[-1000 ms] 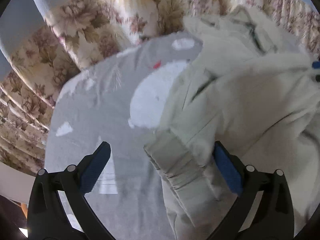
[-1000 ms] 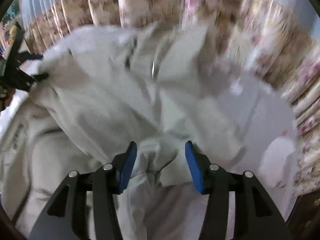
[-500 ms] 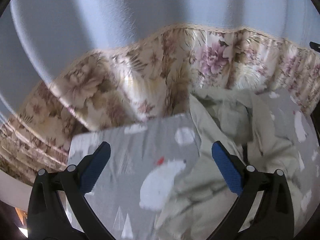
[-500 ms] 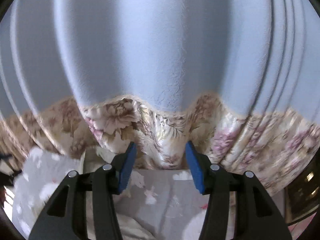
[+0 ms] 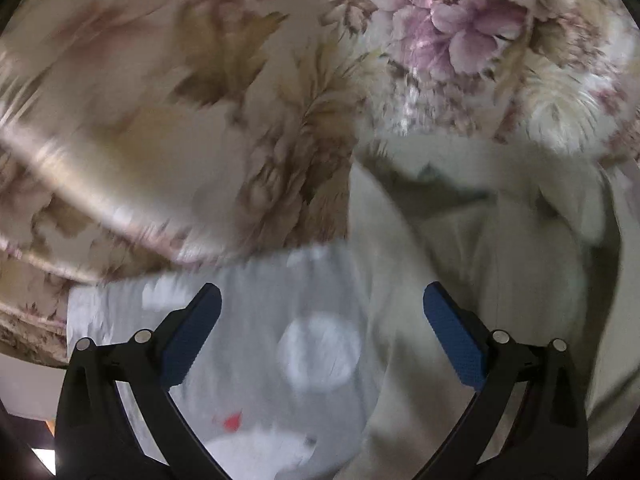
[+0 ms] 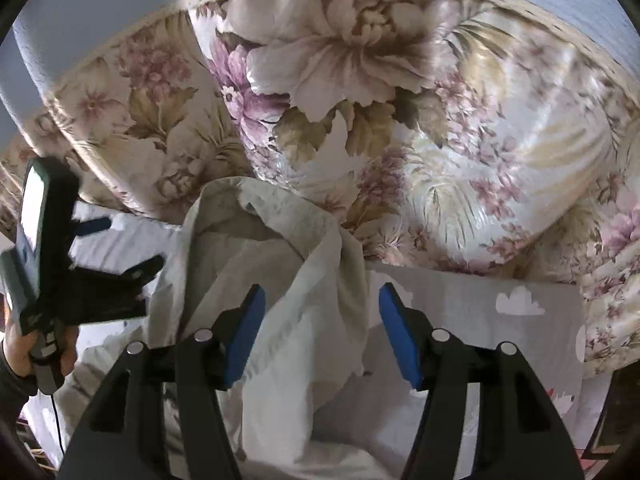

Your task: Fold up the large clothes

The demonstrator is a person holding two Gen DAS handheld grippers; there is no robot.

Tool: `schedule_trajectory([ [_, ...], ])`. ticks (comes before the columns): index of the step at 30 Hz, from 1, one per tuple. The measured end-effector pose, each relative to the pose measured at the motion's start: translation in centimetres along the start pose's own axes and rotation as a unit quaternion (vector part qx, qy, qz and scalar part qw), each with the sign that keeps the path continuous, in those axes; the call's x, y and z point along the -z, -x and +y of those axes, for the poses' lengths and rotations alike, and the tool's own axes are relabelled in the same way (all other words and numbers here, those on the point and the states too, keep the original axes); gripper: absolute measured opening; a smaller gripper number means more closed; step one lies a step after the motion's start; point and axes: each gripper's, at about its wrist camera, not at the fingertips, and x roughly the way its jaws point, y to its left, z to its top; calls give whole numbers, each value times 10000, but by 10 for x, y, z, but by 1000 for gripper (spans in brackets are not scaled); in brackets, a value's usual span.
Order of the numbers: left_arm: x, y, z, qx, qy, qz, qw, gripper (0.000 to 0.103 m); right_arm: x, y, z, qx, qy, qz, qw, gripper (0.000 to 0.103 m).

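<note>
The right gripper [image 6: 320,334] is seen with its jaws set well apart and nothing clamped; a raised fold of the cream garment [image 6: 280,264] stands between the blue pads [image 6: 245,334], though contact with either pad cannot be confirmed. The garment is observed lying crumpled on a grey bed sheet [image 6: 480,320] printed with white shapes, directly ahead of and below this gripper, with its bulk spread toward the left side and its peak reaching up to the floral curtain [image 6: 400,100] beyond.

The left gripper [image 5: 320,330] is likewise found wide open and empty. In the left wrist view, which is blurred, the garment [image 5: 500,272] is located ahead and to the right of this gripper, passing behind the right-hand pad [image 5: 452,336]; the grey sheet [image 5: 260,300] with a white round patch is noted between and ahead of the fingers, toward the left.

In the right wrist view the left gripper [image 6: 116,246] is recorded to the far left, held by a hand [image 6: 28,354], positioned over the garment's left edge.

The floral curtain [image 5: 200,100] is seen behind the bed in both views, with a pale blue drape [image 6: 100,8] above it in the right wrist view.
</note>
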Motion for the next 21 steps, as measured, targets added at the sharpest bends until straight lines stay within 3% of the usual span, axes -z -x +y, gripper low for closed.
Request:
schedule_trajectory([
  [3,-20,-25,-18,201,-120,239,9994,97,-1,-26,10,273,225,437,9984,60],
  [5,-24,-42,-29,79,-347,394,9986,63,1,-39,16,439,478,559,9963,58],
  [6,-23,-49,-31,165,-430,523,9976,29,4,-43,18,537,637,587,9948,45],
  [7,-22,-53,-28,258,-421,604,9970,17,7,-47,20,616,845,680,9922,35],
  [8,-20,-53,-21,310,-387,537,9973,14,10,-50,20,687,1014,744,9897,23],
  [9,-19,-52,-17,326,-405,495,9974,9,13,-51,18,755,1131,770,9877,19],
  [12,-13,-37,1,491,-347,308,9977,6,20,-51,11,828,1211,684,9868,13],
  [16,3,17,25,637,-136,-243,9976,6,30,-17,15,497,1118,21,9925,7],
  [21,53,131,51,984,-123,-1154,9884,6,61,70,18,-175,842,-1074,9905,7],
])
